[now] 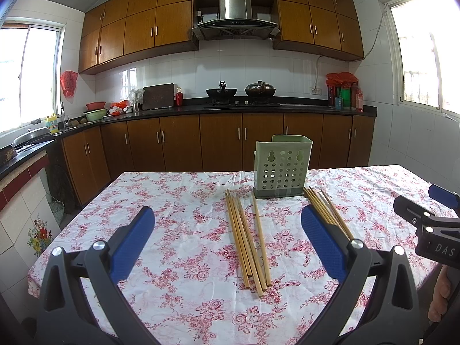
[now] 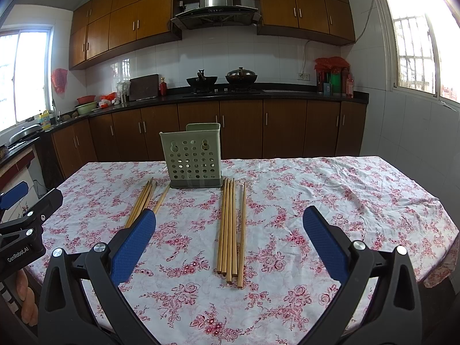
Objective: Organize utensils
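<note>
a: both tongs hung wide and held nothing, the left gripper (image 1: 227,241) and the right gripper (image 2: 230,241) low over the flowered tablecloth (image 2: 330,189).

b: and the chopsticks?

a: two bundles lay flat, the left bundle (image 1: 248,238) and the right bundle (image 2: 231,230), on either side near the green holder (image 2: 192,155), which stood upright at the far side.
</note>
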`<state>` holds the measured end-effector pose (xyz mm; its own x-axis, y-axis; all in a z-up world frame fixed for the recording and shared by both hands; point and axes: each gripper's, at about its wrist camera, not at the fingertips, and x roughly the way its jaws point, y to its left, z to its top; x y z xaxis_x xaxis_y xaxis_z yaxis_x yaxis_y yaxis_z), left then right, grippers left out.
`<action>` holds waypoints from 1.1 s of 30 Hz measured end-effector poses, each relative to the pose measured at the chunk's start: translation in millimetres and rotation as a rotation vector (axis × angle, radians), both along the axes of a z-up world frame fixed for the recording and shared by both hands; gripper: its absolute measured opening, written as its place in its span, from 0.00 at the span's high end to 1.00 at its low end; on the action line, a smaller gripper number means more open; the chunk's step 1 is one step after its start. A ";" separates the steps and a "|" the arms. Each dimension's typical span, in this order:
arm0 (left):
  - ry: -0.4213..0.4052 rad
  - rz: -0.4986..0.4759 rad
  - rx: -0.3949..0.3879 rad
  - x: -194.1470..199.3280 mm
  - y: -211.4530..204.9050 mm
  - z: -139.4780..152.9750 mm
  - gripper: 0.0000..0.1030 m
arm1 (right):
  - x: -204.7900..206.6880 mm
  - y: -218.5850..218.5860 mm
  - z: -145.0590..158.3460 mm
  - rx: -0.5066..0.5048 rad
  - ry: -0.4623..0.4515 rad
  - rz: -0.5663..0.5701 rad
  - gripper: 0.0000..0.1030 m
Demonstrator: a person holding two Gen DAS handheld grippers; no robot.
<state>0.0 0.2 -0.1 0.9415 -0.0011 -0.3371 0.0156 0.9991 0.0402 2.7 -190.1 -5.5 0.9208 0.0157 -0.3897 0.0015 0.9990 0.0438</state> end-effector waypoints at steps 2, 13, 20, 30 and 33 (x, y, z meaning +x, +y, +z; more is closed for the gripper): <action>0.000 0.001 0.001 0.0 0.0 0.0 0.04 | 0.1 0.0 -0.1 0.000 0.001 0.000 0.02; 0.000 0.000 0.000 0.0 0.0 0.0 0.04 | 0.0 -0.8 -0.2 0.001 0.000 0.000 0.02; 0.001 0.000 -0.001 0.0 0.0 0.0 0.04 | 0.1 -0.4 -0.3 0.001 0.001 0.000 0.02; 0.013 0.009 -0.002 2.5 1.2 -0.6 0.04 | -0.6 0.1 -0.5 0.012 0.012 0.003 0.02; 0.060 0.030 -0.014 20.6 4.7 -7.7 0.04 | 11.4 -6.9 -9.7 0.036 0.048 0.004 0.02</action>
